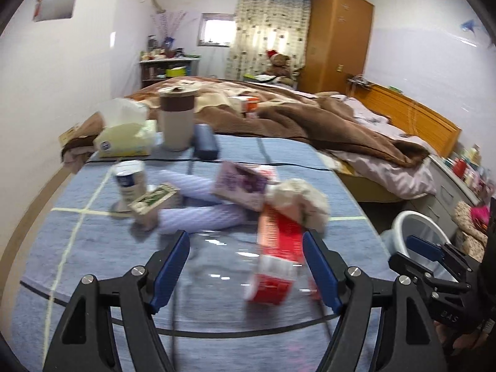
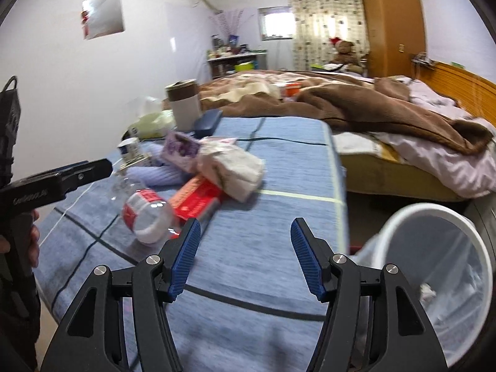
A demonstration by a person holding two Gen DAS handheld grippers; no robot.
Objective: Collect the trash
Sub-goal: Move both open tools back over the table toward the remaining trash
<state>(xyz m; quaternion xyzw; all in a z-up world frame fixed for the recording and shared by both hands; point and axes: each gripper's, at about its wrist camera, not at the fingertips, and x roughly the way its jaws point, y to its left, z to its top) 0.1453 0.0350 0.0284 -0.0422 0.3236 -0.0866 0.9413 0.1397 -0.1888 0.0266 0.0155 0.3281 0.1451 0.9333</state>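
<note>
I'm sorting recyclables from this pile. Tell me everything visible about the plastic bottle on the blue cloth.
The plastic bottle is clear and looks empty, with a red and white label around its middle. It lies on its side on the blue checked tablecloth, at the near end of the trash pile, beside a red carton. Neither hand-held gripper touches it.

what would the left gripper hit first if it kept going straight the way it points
Most likely the clear bottle with the red label, lying on the blue cloth right ahead of the left gripper, between its open jaws. Blur makes depth uncertain.
</note>
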